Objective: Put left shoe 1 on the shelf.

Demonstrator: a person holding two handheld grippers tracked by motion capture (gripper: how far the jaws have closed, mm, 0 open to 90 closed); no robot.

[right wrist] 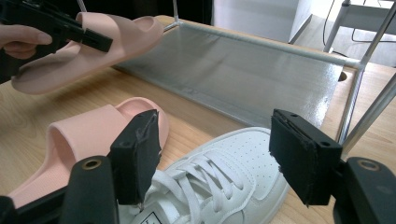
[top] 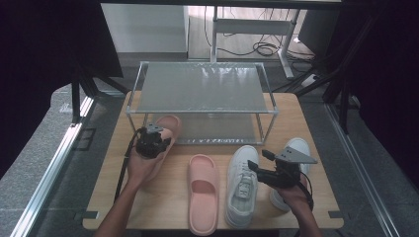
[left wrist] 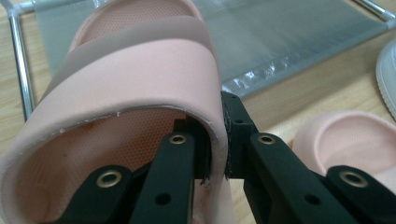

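Note:
My left gripper is shut on the strap edge of a pink slide sandal, held off the table with its toe toward the low shelf of the metal rack. In the left gripper view the jaws pinch the strap wall of the pink sandal. A second pink sandal lies flat on the table. A white sneaker lies to its right, and my right gripper hovers open above it. Another white sneaker sits partly behind that hand. The held sandal shows in the right gripper view.
The two-tier rack has mesh shelves and thin metal posts at its corners. It stands at the back of the wooden table. Dark curtains flank both sides, and cables lie on the floor beyond.

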